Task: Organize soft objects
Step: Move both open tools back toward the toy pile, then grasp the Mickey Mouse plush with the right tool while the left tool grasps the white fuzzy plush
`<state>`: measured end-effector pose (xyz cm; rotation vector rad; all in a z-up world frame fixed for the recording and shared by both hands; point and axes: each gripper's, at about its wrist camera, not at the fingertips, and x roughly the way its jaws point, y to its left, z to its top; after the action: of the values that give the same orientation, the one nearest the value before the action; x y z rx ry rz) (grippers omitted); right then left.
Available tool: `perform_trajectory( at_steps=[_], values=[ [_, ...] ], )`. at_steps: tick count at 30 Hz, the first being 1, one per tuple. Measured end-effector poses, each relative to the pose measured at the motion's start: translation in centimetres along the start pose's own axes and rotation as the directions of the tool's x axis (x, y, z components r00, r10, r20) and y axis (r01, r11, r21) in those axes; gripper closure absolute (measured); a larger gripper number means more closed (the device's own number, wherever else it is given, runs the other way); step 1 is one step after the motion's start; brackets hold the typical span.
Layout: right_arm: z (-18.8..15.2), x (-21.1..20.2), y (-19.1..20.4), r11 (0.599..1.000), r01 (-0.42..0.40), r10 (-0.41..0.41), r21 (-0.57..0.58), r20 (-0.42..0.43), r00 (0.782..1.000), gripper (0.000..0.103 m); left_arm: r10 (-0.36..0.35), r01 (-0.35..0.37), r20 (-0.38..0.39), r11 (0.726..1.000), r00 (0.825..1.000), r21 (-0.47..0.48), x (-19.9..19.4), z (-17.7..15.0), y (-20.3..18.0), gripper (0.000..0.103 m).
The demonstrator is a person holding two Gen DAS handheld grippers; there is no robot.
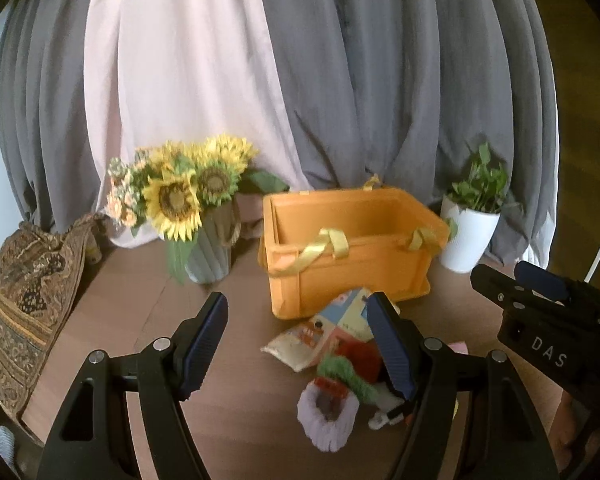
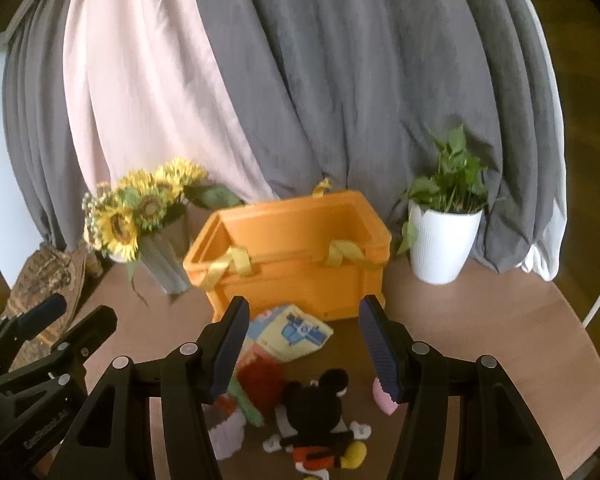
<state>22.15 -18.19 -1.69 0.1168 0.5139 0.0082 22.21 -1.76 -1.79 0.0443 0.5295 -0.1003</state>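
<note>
While both claws hang above the round brown wooden table (image 2: 500, 320), neither has hold of anything. The left gripper (image 1: 296, 344) has its blue-padded jaws spread wide, over bare tabletop and the left edge of a heap of soft things. The right gripper (image 2: 302, 348) is spread just as wide, its jaws framing that same heap from above.

An open orange plastic crate with yellow ribbon handles (image 2: 296, 256) sits at the middle of the table, with nothing visible inside. Just in front of it lies a flat printed cloth book in pale yellow and blue (image 2: 292, 332), and nearer the cameras a red woolly piece (image 2: 260, 380), a green knitted strip (image 1: 340, 372), a lilac knitted cup-shaped piece (image 1: 328, 412) and a black mouse plush doll in red shorts and yellow shoes (image 2: 320, 420), all bunched together. A small pink item (image 2: 384, 398) peeks out beside the right jaw.

A grey ribbed vase of sunflowers (image 1: 188, 200) stands left of the crate, a white ribbed pot with a green plant (image 2: 444, 232) right of it, before grey and pale pink drapes (image 1: 188, 80).
</note>
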Motion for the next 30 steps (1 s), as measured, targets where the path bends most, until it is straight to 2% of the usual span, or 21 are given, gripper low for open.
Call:
perform_trajectory(
  at_steps=[10, 20, 30],
  values=[
    [-3.0, 1.9, -0.2, 1.000, 0.002, -0.003, -0.009, -0.113, 0.994, 0.045, -0.007, 0.009, -0.109, 1.000, 0.994, 0.013, 2.0, -2.9, -0.3, 0.031],
    [-5.8, 4.4, -0.4, 1.000, -0.004, 0.003, -0.005, -0.225, 0.974, 0.045, -0.017, 0.021, -0.205, 1.000, 0.979, 0.015, 4.0, -5.7, -0.6, 0.031],
    [-8.7, 6.7, -1.3, 1.000, 0.000, -0.002, -0.007, -0.331, 0.944, 0.045, -0.044, 0.048, -0.314, 0.999, 0.948, 0.004, 6.7, -8.8, -1.4, 0.031]
  ],
)
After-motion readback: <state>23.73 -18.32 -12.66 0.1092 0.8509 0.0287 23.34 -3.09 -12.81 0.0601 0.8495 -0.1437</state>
